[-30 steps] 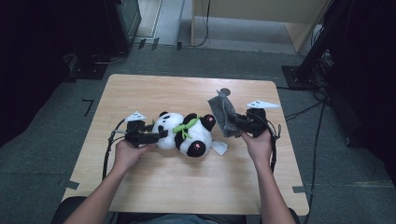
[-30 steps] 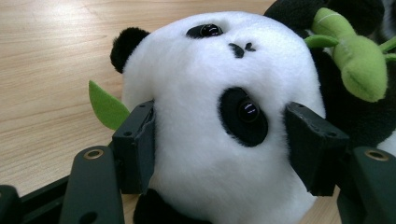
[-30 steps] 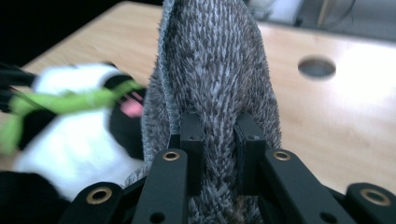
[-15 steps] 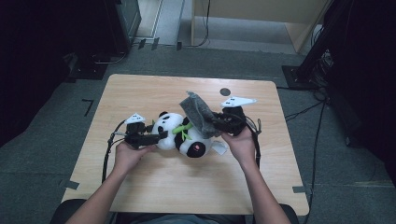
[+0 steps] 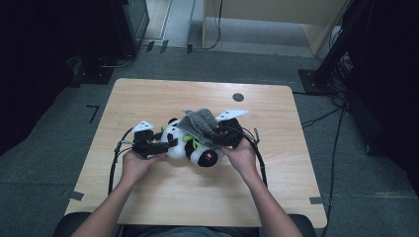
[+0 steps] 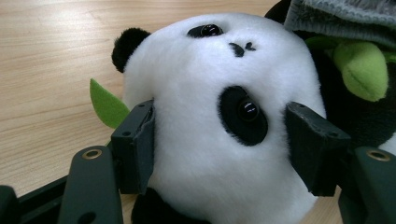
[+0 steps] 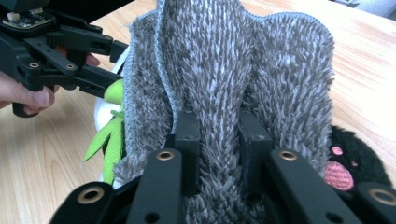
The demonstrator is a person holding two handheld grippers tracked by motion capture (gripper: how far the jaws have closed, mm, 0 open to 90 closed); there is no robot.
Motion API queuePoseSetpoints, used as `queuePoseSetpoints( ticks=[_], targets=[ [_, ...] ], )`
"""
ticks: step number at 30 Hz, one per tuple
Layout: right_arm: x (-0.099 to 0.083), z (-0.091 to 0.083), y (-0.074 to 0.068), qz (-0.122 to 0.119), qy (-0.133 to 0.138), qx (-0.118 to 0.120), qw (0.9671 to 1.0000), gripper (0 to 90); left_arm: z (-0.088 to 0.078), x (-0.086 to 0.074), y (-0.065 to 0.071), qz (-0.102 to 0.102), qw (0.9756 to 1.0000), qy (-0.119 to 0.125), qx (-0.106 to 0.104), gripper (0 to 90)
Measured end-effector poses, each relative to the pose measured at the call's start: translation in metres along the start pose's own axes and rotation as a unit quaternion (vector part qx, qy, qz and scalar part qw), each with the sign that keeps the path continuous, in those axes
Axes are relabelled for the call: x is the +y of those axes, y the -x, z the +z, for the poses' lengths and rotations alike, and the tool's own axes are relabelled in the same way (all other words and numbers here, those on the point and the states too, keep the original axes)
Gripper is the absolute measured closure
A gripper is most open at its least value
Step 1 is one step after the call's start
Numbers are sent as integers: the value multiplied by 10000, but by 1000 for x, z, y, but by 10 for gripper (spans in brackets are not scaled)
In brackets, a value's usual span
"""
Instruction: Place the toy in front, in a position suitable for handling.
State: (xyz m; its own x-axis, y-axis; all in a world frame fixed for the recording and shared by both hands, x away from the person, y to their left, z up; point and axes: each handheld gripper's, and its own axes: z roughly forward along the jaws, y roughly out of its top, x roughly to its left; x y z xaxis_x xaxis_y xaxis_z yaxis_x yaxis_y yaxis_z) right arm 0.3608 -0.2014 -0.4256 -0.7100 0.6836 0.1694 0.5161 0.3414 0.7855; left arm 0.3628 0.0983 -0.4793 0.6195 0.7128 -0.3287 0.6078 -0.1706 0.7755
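A pale wooden worktop (image 5: 148, 197) stands on grey flooring. At its middle lies a plush panda (image 5: 190, 143), soft and round. The left gripper (image 5: 157, 146) clamps its fingers on the fluffy white head, likely to steady it. The right gripper (image 5: 223, 136), its fingers having just eased slightly, pinches a shaggy grey cloth (image 5: 197, 123) draped over the panda's body.

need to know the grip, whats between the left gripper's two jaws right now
The plush panda's white head: in the left gripper view the left gripper has one pad on each side, pressing into the fur.
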Motion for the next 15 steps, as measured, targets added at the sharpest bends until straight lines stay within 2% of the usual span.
queuePoseSetpoints(
  ticks=[2, 6, 15],
  targets=[
    [-1, 0, 0, 21, 26, 1, 10000, 743, 0, 1, 0, -16, 10000, -37, 10, 326],
    [-5, -1, 3, -121, -9, -3, 9999, 765, 0, 1, 1, 5, 10000, -74, 13, 325],
    [-21, -16, 9, 123, -58, 2, 9999, 783, 0, 3, -1, -35, 9999, -153, -38, 323]
  ],
)
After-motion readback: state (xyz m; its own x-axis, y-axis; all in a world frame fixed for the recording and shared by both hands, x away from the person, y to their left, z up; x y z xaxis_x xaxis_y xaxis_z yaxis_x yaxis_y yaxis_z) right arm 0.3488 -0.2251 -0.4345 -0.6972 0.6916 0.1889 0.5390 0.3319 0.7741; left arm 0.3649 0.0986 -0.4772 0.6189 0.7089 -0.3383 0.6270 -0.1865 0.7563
